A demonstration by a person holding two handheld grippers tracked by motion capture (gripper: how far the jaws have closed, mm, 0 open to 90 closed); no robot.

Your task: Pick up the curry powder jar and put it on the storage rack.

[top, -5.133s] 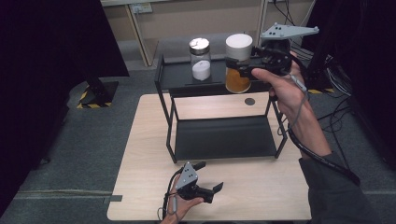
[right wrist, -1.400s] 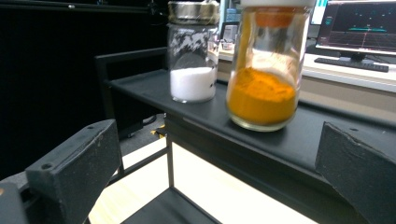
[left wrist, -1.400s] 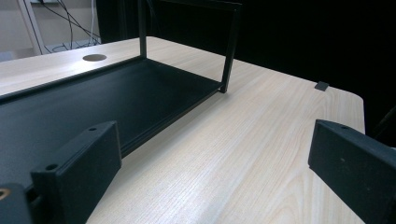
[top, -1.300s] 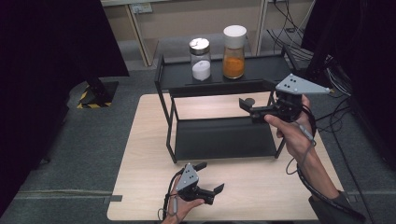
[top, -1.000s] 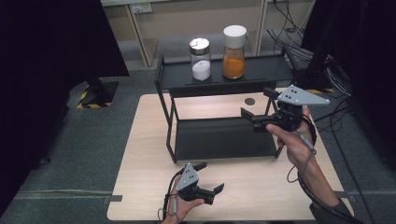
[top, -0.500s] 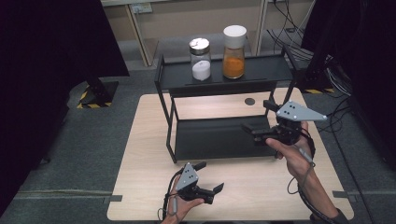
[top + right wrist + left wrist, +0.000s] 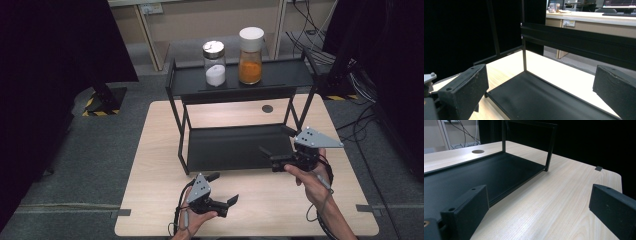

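A black two-tier rack (image 7: 280, 75) stands on the wooden table (image 7: 160, 130). Its top shelf carries a jar of white powder (image 7: 215, 64) and, to its right, a white-lidded jar of orange contents (image 7: 250, 56). My right gripper (image 7: 275, 141) hovers open over the right front corner of the lower shelf (image 7: 230, 147), holding nothing. In the right gripper view its jaws stand wide apart around that shelf (image 7: 529, 97). My left gripper (image 7: 223, 188) rests open near the table's front edge. Between its spread jaws in the left gripper view lies bare wood (image 7: 564, 195), with the lower shelf (image 7: 474, 175) to the left.
A round hole (image 7: 267, 108) sits in the table behind the rack. Black curtains hang at the left and right. Cables (image 7: 350, 125) lie on the floor at the right. A yellow-and-black striped base (image 7: 100, 102) stands on the floor at the left.
My right gripper has left the orange jar on the top shelf and come down and toward the person, to the lower shelf's right front corner. The left gripper has not moved.
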